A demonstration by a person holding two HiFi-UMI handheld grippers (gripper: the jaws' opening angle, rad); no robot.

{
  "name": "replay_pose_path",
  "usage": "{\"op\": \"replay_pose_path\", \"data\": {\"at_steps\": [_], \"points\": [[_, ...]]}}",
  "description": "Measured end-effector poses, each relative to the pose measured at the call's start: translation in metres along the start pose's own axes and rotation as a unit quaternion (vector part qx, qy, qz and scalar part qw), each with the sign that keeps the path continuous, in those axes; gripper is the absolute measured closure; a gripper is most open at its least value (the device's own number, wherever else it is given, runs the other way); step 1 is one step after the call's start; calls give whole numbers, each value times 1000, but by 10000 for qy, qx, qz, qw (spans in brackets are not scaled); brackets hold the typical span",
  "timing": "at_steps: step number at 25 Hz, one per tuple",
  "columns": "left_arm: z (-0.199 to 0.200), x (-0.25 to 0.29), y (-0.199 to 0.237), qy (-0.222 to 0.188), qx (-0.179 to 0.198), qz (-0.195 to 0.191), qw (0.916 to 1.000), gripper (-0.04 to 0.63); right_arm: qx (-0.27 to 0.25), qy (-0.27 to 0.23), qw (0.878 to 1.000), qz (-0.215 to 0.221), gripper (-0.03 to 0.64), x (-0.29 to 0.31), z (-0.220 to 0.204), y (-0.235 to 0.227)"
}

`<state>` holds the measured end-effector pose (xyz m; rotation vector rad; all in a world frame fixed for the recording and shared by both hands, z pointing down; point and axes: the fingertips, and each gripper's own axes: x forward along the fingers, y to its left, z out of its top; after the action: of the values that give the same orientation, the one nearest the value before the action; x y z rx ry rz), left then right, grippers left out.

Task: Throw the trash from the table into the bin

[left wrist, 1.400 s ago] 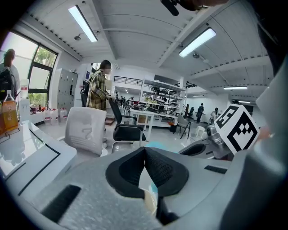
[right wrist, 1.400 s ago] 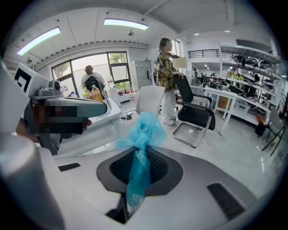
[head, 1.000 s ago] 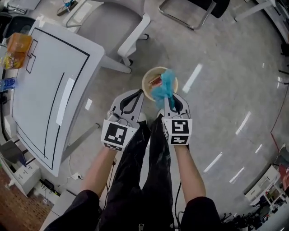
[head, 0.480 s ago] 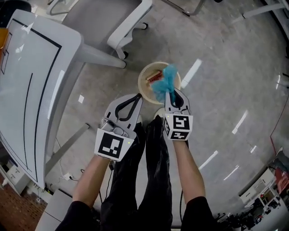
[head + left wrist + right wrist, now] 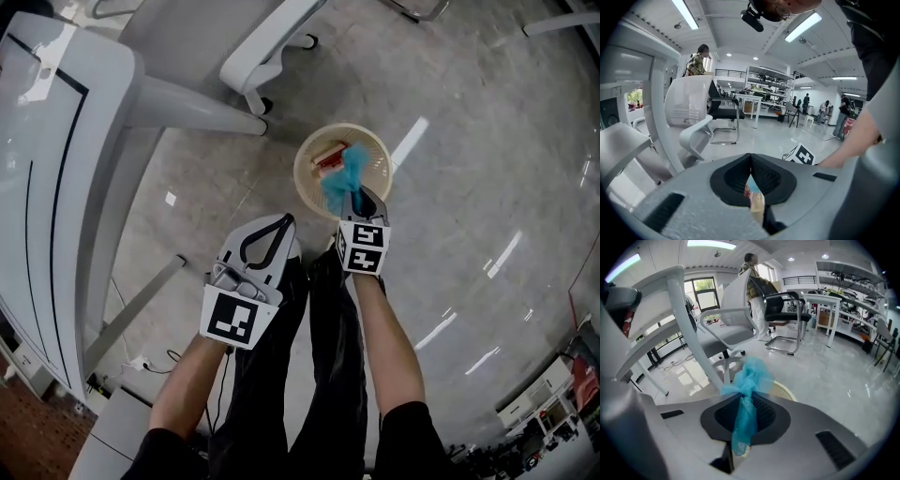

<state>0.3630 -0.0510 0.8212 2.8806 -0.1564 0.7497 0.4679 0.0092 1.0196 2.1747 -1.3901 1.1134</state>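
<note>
**Trash gripped over the bin's mouth, both grippers clenched**

Trash here is a crumpled blue plastic wad (image 5: 342,178), pinched in the right gripper (image 5: 359,192). The gripper's jaws are closed tight on the wad's twisted tail. In the right gripper view the blue plastic wad (image 5: 746,380) fans out past the right gripper (image 5: 746,393). A sliver of cream rim of the bin (image 5: 783,390) shows just beyond it, toward 1 o'clock.

From the head view the wad lies across the round opening of the bin (image 5: 302,183), which stands on the grey floor (image 5: 469,141) at 12 o'clock from the right gripper. Whether the wad sits above the rim or below it cannot be told. A red packet (image 5: 325,159) lies inside the bin, at 10 o'clock from the wad.

The left gripper (image 5: 284,222) is at 7 o'clock from the bin, over the person's dark trousers (image 5: 319,356). In the left gripper view, the left gripper (image 5: 751,157) has its jaws pressed together on a thin printed wrapper scrap (image 5: 753,197).

The white table (image 5: 47,169) fills the 9 o'clock side of the head view. A chair base (image 5: 267,52) sits at 11 o'clock from the bin.
</note>
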Motion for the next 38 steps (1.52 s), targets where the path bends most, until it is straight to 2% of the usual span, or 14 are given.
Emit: {"op": "replay_pose_path", "data": {"at_steps": [3, 7, 13, 20, 22, 25, 28, 31, 33, 34, 35, 38], "points": [[-13, 4, -4, 187, -5, -63, 9998, 589, 174, 130, 9998, -51, 586, 13, -14, -7], [-16, 10, -5, 210, 11, -107, 9997, 589, 458, 262, 9984, -207, 584, 19, -28, -20], [-12, 13, -7, 163, 90, -109, 9998, 588, 343, 443, 9983, -177, 583, 23, -36, -23], [-22, 8, -10, 319, -129, -82, 9994, 589, -307, 381, 9988, 68, 409, 23, -33, -4], [-23, 7, -14, 364, -157, -91, 9992, 589, -432, 332, 9985, 95, 379, 21, -30, -1], [-23, 6, -17, 382, -164, -84, 9991, 589, -490, 231, 9984, 163, 371, 16, -23, 2], [-19, 5, -16, 372, -111, -53, 9992, 589, -293, 357, 9984, 314, 371, 7, -19, 6], [-13, 2, -15, 349, -32, -37, 9994, 589, -62, 570, 9970, 519, 385, -9, -12, 14], [-4, -2, -15, 324, -36, 5, 9995, 589, -73, 489, 9971, 584, 510, -25, 0, 20], [1, -4, -16, 308, -32, 27, 9995, 588, -88, 365, 9975, 591, 550, -34, 9, 21], [7, -5, -16, 285, -21, 41, 9996, 589, -82, 216, 9980, 588, 580, -42, 20, 22], [25, -11, -18, 208, -13, 49, 9998, 589, -35, -135, 9985, 526, 601, -68, 50, 26]]}}
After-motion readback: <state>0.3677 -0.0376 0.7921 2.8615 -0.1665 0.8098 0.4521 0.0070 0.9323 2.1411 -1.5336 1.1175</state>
